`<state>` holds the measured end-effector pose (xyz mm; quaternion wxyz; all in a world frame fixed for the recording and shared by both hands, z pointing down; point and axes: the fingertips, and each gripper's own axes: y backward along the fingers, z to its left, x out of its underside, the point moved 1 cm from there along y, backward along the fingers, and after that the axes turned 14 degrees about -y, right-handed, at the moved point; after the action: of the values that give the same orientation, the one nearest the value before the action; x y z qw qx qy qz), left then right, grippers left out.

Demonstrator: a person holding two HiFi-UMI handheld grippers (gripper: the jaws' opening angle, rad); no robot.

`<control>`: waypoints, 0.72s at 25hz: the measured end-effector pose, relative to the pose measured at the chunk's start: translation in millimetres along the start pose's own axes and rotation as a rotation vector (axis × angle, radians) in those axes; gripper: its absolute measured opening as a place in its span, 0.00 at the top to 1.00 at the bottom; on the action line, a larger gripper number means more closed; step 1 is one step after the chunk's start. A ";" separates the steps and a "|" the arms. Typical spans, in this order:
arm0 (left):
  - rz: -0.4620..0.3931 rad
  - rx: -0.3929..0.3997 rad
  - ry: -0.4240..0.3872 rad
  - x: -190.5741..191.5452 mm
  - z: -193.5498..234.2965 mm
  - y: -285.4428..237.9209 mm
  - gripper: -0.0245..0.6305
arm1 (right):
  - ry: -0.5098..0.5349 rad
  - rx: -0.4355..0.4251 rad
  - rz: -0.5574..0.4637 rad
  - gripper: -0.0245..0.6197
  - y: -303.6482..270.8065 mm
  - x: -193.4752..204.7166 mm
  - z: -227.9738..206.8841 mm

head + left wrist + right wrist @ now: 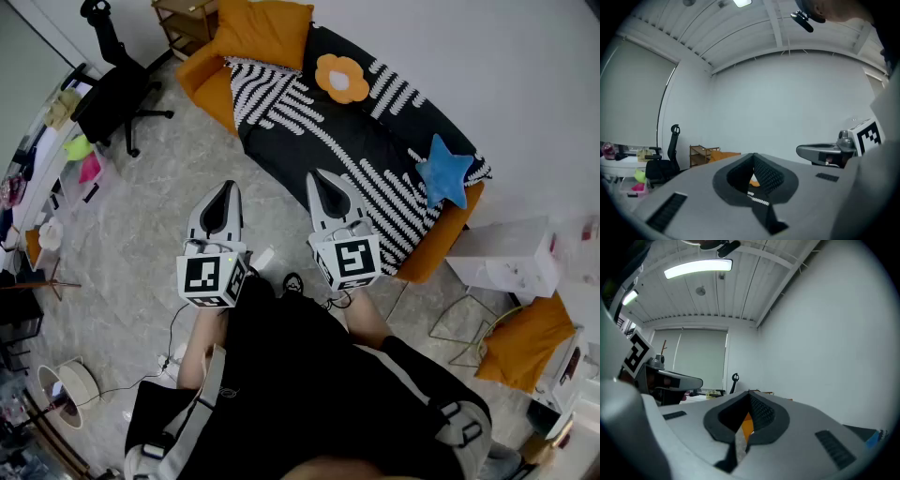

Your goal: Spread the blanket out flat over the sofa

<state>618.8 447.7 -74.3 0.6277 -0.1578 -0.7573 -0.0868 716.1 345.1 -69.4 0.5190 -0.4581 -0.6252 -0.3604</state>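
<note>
The blanket (pixel 366 159) lies spread over the sofa (pixel 211 80) with a flower cushion (pixel 342 78) and a star cushion (pixel 443 171) on it, ahead of both grippers and touching neither. The left gripper (pixel 225 192) and right gripper (pixel 323 183) are held level side by side, each clenched on nothing, tips pointing toward the blanket
</note>
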 end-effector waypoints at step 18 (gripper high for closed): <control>0.072 0.127 -0.035 14.8 -63.0 -25.9 0.93 | -0.055 0.016 0.012 0.95 37.3 25.8 -47.5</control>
<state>665.6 404.7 -45.7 0.6258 -0.1460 -0.7661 -0.0133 765.5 318.2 -35.5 0.5075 -0.4675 -0.6394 -0.3393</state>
